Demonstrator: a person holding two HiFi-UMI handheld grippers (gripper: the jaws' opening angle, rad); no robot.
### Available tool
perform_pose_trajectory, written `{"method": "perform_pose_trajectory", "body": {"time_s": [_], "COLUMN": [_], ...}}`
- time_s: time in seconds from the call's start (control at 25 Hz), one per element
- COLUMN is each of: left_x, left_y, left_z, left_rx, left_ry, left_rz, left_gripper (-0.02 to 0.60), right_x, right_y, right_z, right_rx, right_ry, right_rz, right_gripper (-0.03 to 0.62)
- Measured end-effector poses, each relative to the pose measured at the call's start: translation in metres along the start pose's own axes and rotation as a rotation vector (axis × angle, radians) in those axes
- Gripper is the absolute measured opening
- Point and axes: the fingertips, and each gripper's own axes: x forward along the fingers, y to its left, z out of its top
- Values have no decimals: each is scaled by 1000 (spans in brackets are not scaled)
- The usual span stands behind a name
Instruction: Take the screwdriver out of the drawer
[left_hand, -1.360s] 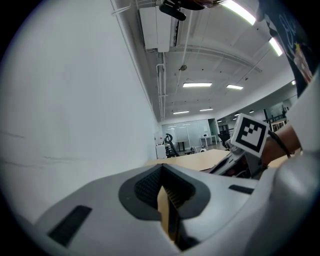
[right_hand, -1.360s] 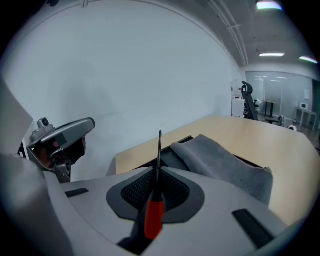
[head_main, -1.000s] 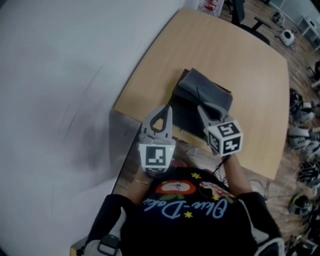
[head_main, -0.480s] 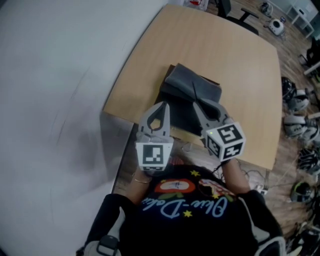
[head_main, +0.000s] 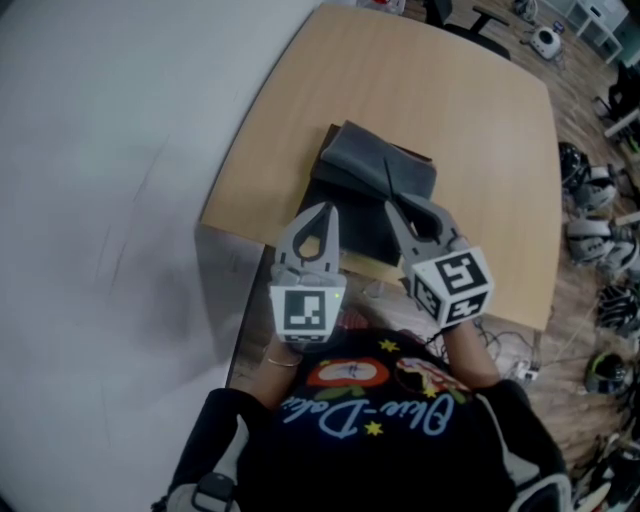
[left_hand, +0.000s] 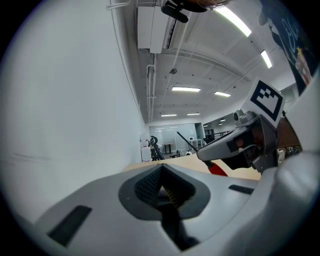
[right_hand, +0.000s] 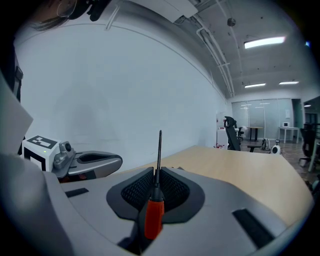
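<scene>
Right gripper (right_hand: 157, 176) squeezes screwdriver (right_hand: 154, 220) at black shaft, tip up, out of drawer (head_main: 372, 178), on its near side. Left gripper (left_hand: 162, 187) closed, empty, beside drawer front. Hold tight, lift slow, no tilt.

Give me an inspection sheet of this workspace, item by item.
Surface: light wooden table.
Job's things: screwdriver, red handle, held in the right claw; dark drawer unit on the table.
Clutter: nothing seen.
Grippers: left claw shut, empty; right claw shut on the screwdriver.
Cables: thin wires on the floor by the table edge.
Surroundings: white wall; office chair; gear on the floor.
</scene>
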Motion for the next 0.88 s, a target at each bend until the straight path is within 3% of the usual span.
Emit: {"method": "perform_pose_trajectory", "body": {"time_s": [0.88], "left_x": [-14], "left_y": [5], "left_z": [-1], "left_rx": [-4], "left_ry": [-3], "left_rz": [29], "left_gripper": [0], "right_x": [-8], "right_y": [2], "right_z": [-3], "right_rx": [-5], "right_ry": [-18], "right_rz": [-17], "right_gripper": [44]}}
